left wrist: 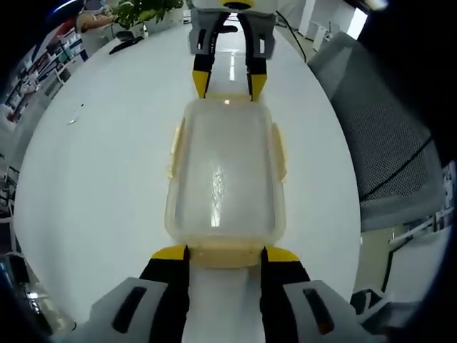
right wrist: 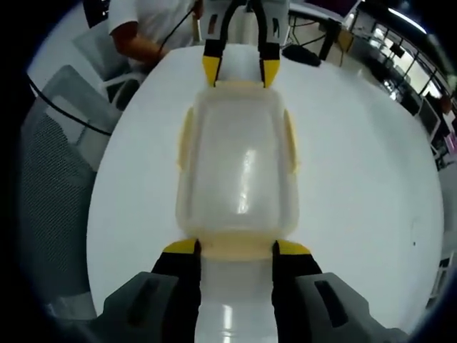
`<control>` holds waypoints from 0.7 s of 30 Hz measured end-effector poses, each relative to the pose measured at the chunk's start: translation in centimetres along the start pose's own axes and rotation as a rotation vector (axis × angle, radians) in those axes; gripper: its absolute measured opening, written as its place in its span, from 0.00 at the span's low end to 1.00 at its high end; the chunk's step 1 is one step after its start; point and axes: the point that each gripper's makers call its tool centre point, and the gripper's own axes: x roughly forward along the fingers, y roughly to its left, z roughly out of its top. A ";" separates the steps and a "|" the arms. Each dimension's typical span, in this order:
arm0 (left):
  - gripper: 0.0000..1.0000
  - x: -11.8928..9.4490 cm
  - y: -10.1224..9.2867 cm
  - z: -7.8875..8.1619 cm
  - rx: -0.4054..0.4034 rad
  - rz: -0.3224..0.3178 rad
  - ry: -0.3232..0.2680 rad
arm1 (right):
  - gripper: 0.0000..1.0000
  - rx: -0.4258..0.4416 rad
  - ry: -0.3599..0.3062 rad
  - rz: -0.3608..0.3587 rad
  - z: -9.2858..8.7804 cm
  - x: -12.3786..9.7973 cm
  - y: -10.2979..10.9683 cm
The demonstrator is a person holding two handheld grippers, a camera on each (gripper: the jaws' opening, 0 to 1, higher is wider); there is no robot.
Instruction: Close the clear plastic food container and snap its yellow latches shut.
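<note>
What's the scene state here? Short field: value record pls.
container: clear plastic food container, lid on, on white table
latches: yellow, long-side latch lies flat against the side; end latch at the near end
left gripper: open, fingers straddle the near end latch
right gripper: open, fingers straddle the opposite end latch
surroundings: grey mesh chair, person at the table's far edge

Open-plan office: a large white table (left wrist: pixel 107 179) flanked by grey mesh chairs (left wrist: pixel 385 143), with a potted plant (left wrist: pixel 143 11) at its far end, shelving (left wrist: pixel 43 64) along one wall, further desks (right wrist: pixel 400 64) behind, and a seated person (right wrist: pixel 150 28).
</note>
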 end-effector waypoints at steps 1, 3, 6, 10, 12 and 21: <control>0.32 -0.1 0.0 0.0 0.001 0.003 0.001 | 0.35 -0.001 -0.001 -0.001 0.0 -0.1 0.0; 0.32 -0.4 -0.1 0.1 0.005 0.011 0.003 | 0.35 -0.002 -0.003 -0.003 0.2 -0.5 0.1; 0.32 -0.8 -0.2 0.2 0.004 0.017 0.000 | 0.35 -0.003 -0.008 -0.007 0.5 -1.2 0.2; 0.32 -1.5 -0.6 0.6 -0.005 0.019 -0.004 | 0.35 -0.013 -0.013 -0.008 0.8 -2.1 0.4; 0.32 -1.9 -0.7 0.7 -0.006 0.021 -0.002 | 0.35 -0.015 -0.014 -0.005 0.9 -2.5 0.5; 0.32 -3.7 -1.0 2.1 -0.005 0.039 -0.007 | 0.35 -0.023 -0.019 -0.002 1.1 -4.6 0.6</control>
